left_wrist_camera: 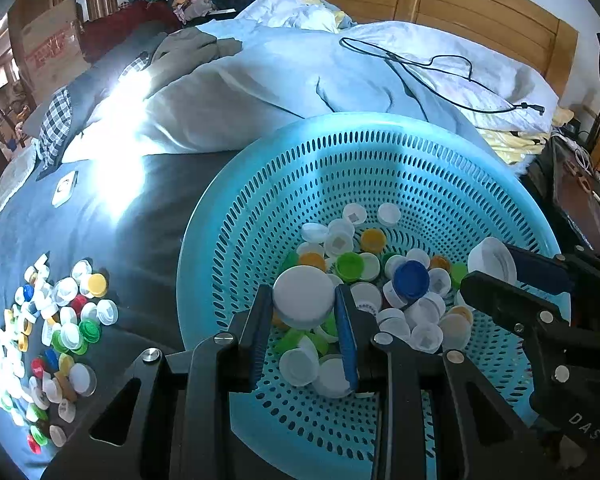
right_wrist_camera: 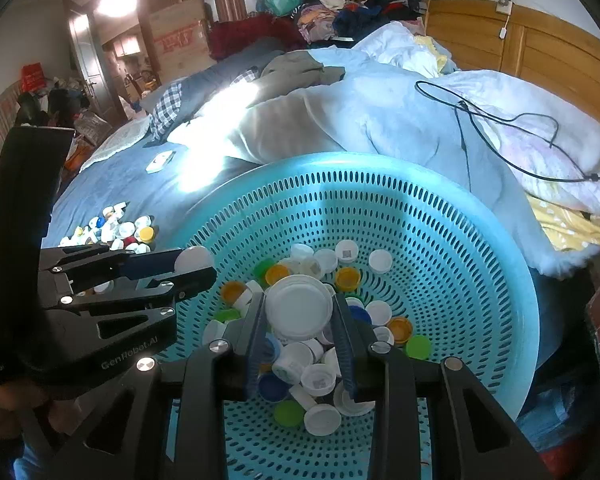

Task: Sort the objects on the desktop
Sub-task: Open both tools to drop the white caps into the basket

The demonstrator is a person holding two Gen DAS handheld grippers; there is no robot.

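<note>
A: Turquoise perforated plastic basket (left_wrist_camera: 380, 168), on the blue bedsheet (left_wrist_camera: 100, 240), holds a heap of mixed bottle caps (left_wrist_camera: 380, 280). We see our left gripper (left_wrist_camera: 305, 300) clamped on a large round white plastic lid (left_wrist_camera: 303, 294), dome side up, above the near left part of the heap. What does the right one carry?

B: Our right gripper (right_wrist_camera: 299, 312) grips a second large white plastic lid (right_wrist_camera: 298, 306), ribbed hollow side up, over the middle of the heap. Both pairs of jaws stand narrow, each pressing on the rim of its lid from two sides.

A: Where do the lids belong?

B: We judge that they go to the loose pile of small caps (left_wrist_camera: 48, 340) lying on the sheet to the left of the basket, well apart from it, or to a place of their own; the frames do not settle which.

A: How do we do this step well?

B: We keep each lid pinched across its widest part, lift it straight clear of the basket wall before moving sideways, and keep the two grippers apart, since they are near each other. We release low over the sheet, so that a round lid does not roll away.
</note>
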